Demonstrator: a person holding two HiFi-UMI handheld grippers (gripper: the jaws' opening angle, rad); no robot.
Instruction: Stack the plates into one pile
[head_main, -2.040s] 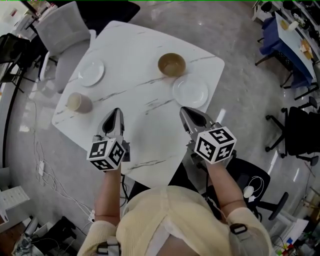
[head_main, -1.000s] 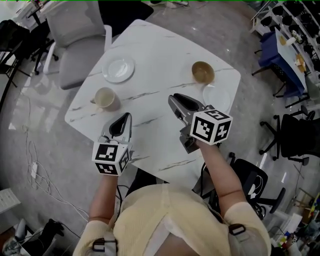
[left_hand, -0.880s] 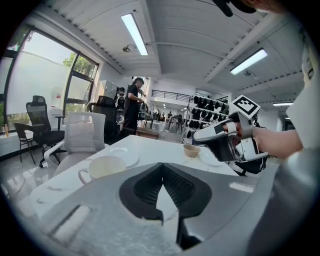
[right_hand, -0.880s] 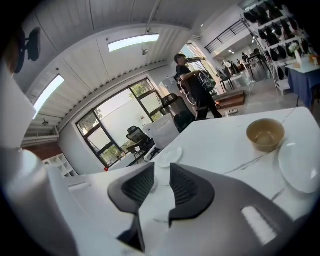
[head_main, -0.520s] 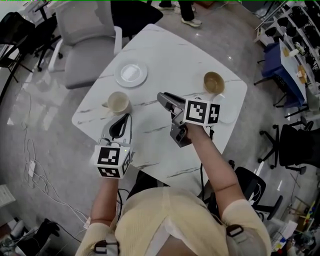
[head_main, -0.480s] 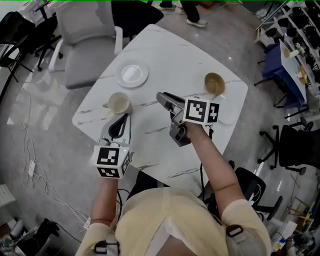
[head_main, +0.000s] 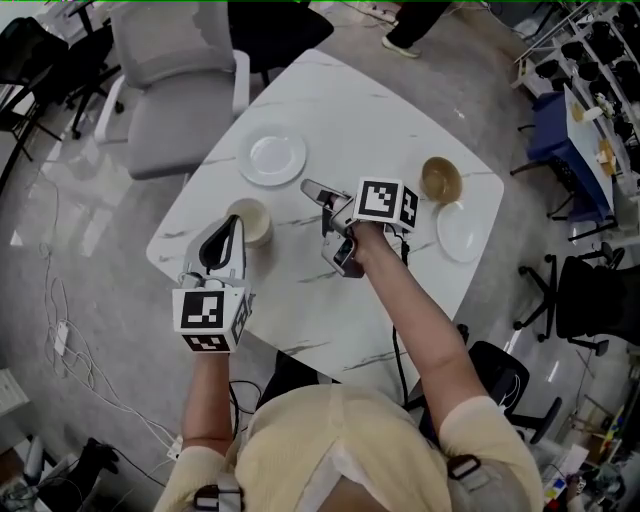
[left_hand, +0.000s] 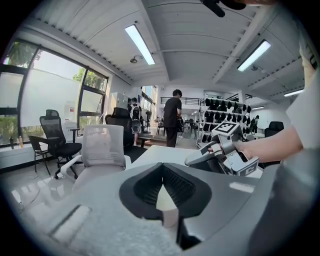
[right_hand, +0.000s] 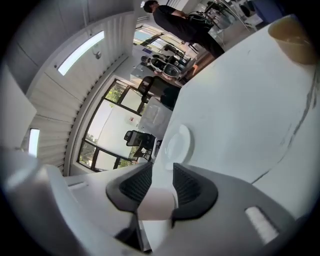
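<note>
- Two plates lie well apart on the tabletop (head_main: 380, 110): one plate (head_main: 272, 158) towards the far left, the other plate (head_main: 458, 232) at the right edge, just beside a tan bowl (head_main: 440, 178)
- The step in hand looks to be the reach for the far-left plate: the right hand-held gripper (head_main: 322, 205) hangs over the middle of the tabletop, aimed at it, and its own view shows that plate in line with the gap
- Its jaws stand wide and are just starting to close, with nothing between them; better to hold them apart until the rim is inside
- It is rolled onto its side, which suits a rim pinch: come in low, slip one jaw under the lip and bring the other down on top
- Take the nearest edge of the rim and bite deep enough that the plate does not tip when lifted
- The left hand-held gripper (head_main: 225, 235) is closed tight and empty, close to a cup (head_main: 252, 215); keep it off the cup and clear of the carry path across to the right-hand plate
</note>
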